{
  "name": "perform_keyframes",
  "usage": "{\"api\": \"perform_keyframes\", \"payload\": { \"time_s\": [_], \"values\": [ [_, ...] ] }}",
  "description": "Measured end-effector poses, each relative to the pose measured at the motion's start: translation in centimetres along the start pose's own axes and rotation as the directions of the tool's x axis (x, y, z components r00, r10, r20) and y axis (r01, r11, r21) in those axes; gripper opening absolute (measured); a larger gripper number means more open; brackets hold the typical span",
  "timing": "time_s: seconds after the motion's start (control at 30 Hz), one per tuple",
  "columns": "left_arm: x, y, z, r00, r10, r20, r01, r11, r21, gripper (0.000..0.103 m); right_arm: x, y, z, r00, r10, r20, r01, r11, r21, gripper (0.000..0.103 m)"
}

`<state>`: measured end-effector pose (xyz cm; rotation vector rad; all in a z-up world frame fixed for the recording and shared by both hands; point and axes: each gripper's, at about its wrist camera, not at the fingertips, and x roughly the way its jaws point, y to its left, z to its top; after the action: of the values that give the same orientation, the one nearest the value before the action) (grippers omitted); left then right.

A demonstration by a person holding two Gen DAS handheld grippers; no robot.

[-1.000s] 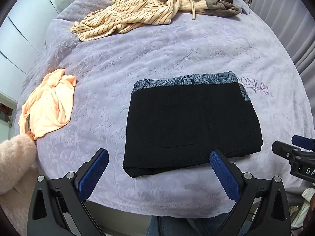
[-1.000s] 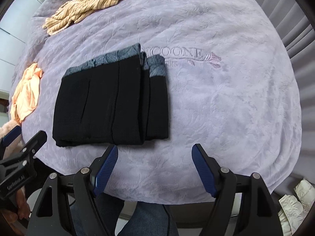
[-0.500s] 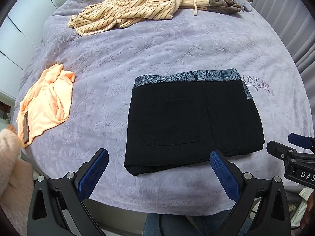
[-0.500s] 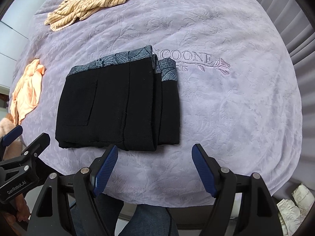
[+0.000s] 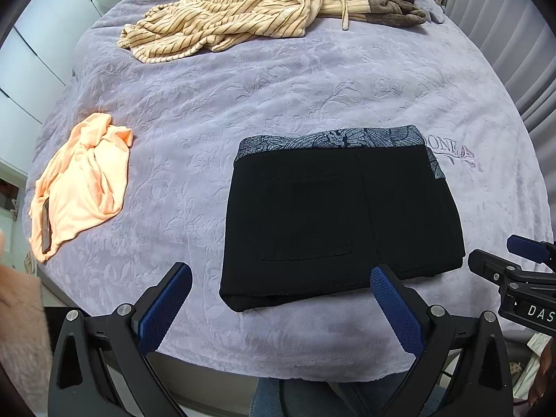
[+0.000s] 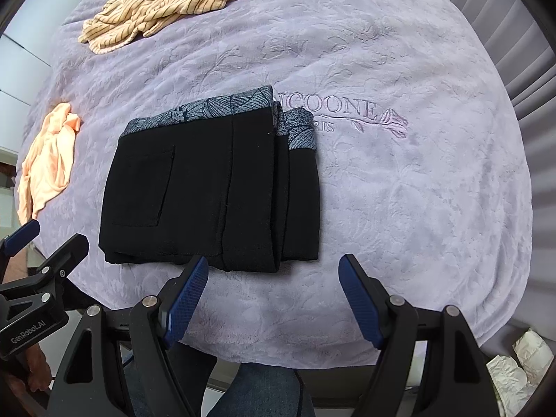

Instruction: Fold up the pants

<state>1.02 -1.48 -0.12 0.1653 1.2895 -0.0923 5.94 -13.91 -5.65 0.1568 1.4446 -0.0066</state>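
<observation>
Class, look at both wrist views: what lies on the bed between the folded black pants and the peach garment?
Nothing: between the black pants and the peach garment only bare lilac bedspread shows, clearest in the left wrist view.

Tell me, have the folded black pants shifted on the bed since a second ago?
No. The black pants keep their place beside the embroidered lettering on the bedspread.

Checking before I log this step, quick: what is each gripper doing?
Left gripper: open, holding nothing.
Right gripper: open, holding nothing; the folded black pants lie free.
</observation>
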Motion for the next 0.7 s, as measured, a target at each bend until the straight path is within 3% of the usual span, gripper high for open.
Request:
{"api": "perform_keyframes", "payload": {
  "time_s": [0.7],
  "values": [
    [-0.19,-0.43,-0.02,1.000,-0.003,0.003,0.003,1.000,-0.013,0.103,-0.22,0.09,-0.04,1.000,-0.021,0.002,0.021,0.999,-0.025,0.081]
  ]
}}
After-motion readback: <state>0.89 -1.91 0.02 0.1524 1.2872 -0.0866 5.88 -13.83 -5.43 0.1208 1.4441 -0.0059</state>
